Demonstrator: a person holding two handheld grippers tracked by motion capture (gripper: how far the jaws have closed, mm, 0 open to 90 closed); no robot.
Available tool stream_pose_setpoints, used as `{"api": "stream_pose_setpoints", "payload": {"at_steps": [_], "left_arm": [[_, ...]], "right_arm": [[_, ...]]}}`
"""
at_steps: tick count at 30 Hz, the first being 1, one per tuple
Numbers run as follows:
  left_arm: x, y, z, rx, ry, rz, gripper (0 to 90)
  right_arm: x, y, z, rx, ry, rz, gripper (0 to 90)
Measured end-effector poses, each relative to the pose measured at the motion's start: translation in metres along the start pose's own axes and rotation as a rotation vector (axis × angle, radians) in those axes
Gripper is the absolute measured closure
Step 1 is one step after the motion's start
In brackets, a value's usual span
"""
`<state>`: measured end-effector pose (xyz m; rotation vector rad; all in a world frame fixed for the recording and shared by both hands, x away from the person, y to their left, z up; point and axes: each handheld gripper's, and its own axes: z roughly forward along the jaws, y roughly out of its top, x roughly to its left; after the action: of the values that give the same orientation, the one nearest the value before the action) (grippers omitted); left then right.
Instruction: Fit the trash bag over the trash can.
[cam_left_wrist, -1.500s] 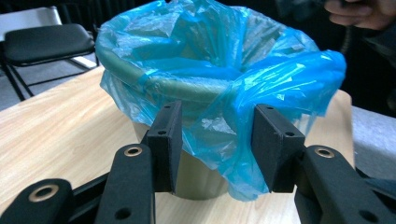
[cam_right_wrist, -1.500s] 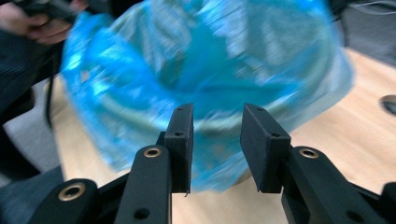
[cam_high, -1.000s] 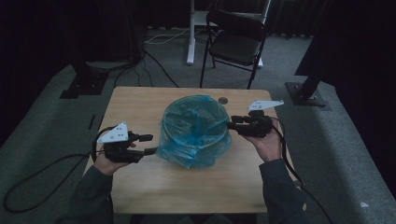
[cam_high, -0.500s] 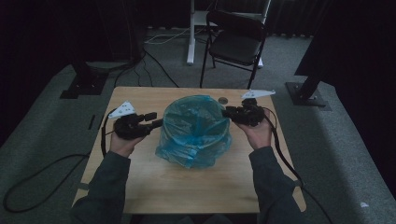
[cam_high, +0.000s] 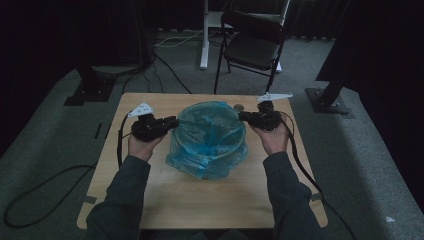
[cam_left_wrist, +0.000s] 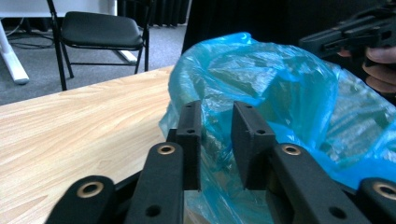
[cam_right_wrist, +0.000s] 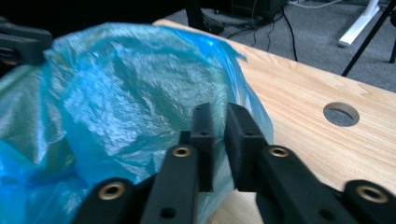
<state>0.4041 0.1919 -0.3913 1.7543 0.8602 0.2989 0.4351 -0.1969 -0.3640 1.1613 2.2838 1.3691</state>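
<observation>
Status at this moment: the blue plastic bag (cam_high: 209, 137) stands near the middle of the tabletop (cam_high: 200, 200), somewhat toward the far edge, draped over what looks like a round container whose body I cannot make out through the film. The bag's mouth is open and faces up.

My left gripper (cam_high: 167, 123) is at the bag's left rim. In the left gripper view its fingers (cam_left_wrist: 189, 135) stand a narrow gap apart with the blue film bulging just behind and between them; I cannot tell whether any plastic is actually pinched.

My right gripper (cam_high: 246, 116) is at the bag's far-right rim. In the right gripper view its fingers (cam_right_wrist: 203, 135) are nearly together, a thin slit between them, with the bag's edge right at that slit; a grip on it is not confirmed.

Other items: a round hole (cam_right_wrist: 341, 114) in the tabletop near the far right corner, and a black chair (cam_high: 252, 47) on the floor beyond the far edge.

Assessment: both grippers are positioned on opposite sides of the rim, so the approach appears finished. Securing both edges and then working the bag, whether pulling it up or stretching it over the rim, appears still to be done.
</observation>
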Motion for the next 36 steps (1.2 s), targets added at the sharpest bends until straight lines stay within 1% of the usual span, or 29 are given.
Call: {"api": "stream_pose_setpoints", "payload": {"at_steps": [1, 4, 6, 8, 9, 10, 11, 12, 13, 14, 15, 16, 17, 18, 20, 21, 22, 23, 24, 25, 28, 29, 30, 31, 32, 33, 35, 36], "left_arm": [[0.001, 0.001, 0.003, -0.005, 0.010, -0.004, 75.2], [0.004, 0.004, 0.007, -0.014, 0.020, -0.010, 78.9], [0.005, 0.005, 0.008, -0.016, 0.022, -0.012, 80.9], [0.006, 0.008, 0.011, -0.021, 0.027, -0.018, 83.0], [0.008, 0.010, 0.014, -0.025, 0.041, -0.023, 83.0], [0.008, 0.010, 0.014, -0.025, 0.041, -0.023, 83.1], [0.009, 0.010, 0.015, -0.030, 0.047, -0.032, 83.1], [0.010, 0.010, 0.016, -0.034, 0.054, -0.037, 83.1], [0.013, 0.009, 0.016, -0.028, 0.072, -0.052, 83.1], [0.013, 0.009, 0.016, -0.028, 0.072, -0.052, 82.8], [0.015, 0.008, 0.017, -0.012, 0.086, -0.055, 81.9], [0.015, 0.008, 0.017, -0.012, 0.086, -0.055, 80.2], [0.016, 0.007, 0.016, -0.013, 0.093, -0.055, 77.6], [0.016, 0.008, 0.015, -0.018, 0.093, -0.054, 75.1], [0.015, 0.008, 0.013, -0.024, 0.092, -0.051, 70.4], [0.013, 0.010, 0.010, -0.036, 0.081, -0.042, 68.3], [0.013, 0.010, 0.010, -0.036, 0.081, -0.042, 66.5], [0.012, 0.011, 0.009, -0.042, 0.080, -0.034, 64.8], [0.010, 0.013, 0.007, -0.047, 0.078, -0.025, 63.1], [0.009, 0.015, 0.006, -0.051, 0.076, -0.019, 61.9], [0.007, 0.018, 0.005, -0.056, 0.070, -0.008, 59.7], [0.004, 0.021, 0.004, -0.058, 0.060, 0.006, 59.3], [0.004, 0.021, 0.004, -0.058, 0.060, 0.006, 59.1], [0.001, 0.025, 0.003, -0.060, 0.044, 0.023, 58.7], [0.001, 0.025, 0.003, -0.060, 0.044, 0.023, 58.5], [-0.001, 0.027, 0.004, -0.056, 0.035, 0.036, 58.2], [-0.006, 0.031, 0.006, -0.051, 0.023, 0.059, 58.0], [-0.006, 0.031, 0.006, -0.051, 0.023, 0.059, 57.8]], "right_arm": [[-0.001, 0.001, -0.001, -0.012, 0.003, 0.008, 86.8], [-0.003, 0.001, 0.002, -0.005, -0.018, 0.020, 89.8], [-0.004, 0.001, 0.003, 0.001, -0.026, 0.022, 89.9], [-0.007, 0.000, 0.008, 0.024, -0.051, 0.028, 90.0], [-0.007, 0.000, 0.010, 0.038, -0.062, 0.029, 90.0], [-0.007, 0.000, 0.010, 0.038, -0.062, 0.029, 90.0], [-0.007, -0.002, 0.013, 0.070, -0.076, 0.027, 90.0], [-0.007, -0.002, 0.013, 0.070, -0.076, 0.027, 90.0], [-0.006, -0.003, 0.014, 0.097, -0.092, 0.021, 90.0], [-0.006, -0.003, 0.014, 0.097, -0.092, 0.021, 90.0], [-0.005, -0.005, 0.015, 0.127, -0.115, 0.014, 90.0], [-0.005, -0.005, 0.015, 0.127, -0.115, 0.014, 90.0], [-0.006, -0.006, 0.016, 0.149, -0.110, 0.021, 89.8], [-0.006, -0.007, 0.016, 0.156, -0.107, 0.026, 88.5], [-0.007, -0.009, 0.014, 0.148, -0.111, 0.028, 80.2], [-0.006, -0.010, 0.012, 0.143, -0.120, 0.025, 75.3], [-0.006, -0.010, 0.012, 0.143, -0.120, 0.025, 75.3], [-0.006, -0.013, 0.007, 0.125, -0.145, 0.017, 67.8], [-0.007, -0.014, 0.004, 0.113, -0.150, 0.020, 65.1], [-0.006, -0.015, 0.000, 0.103, -0.165, 0.023, 63.0], [-0.006, -0.018, -0.010, 0.070, -0.166, 0.028, 59.1], [-0.005, -0.019, -0.013, 0.064, -0.166, 0.027, 58.4], [-0.005, -0.020, -0.015, 0.059, -0.162, 0.026, 57.8], [-0.005, -0.022, -0.018, 0.054, -0.158, 0.024, 57.4], [-0.005, -0.022, -0.018, 0.054, -0.158, 0.024, 57.4], [-0.003, -0.025, -0.023, 0.048, -0.156, 0.024, 56.3], [-0.002, -0.026, -0.025, 0.043, -0.154, 0.024, 56.2], [-0.002, -0.026, -0.025, 0.043, -0.154, 0.024, 56.2]]}}
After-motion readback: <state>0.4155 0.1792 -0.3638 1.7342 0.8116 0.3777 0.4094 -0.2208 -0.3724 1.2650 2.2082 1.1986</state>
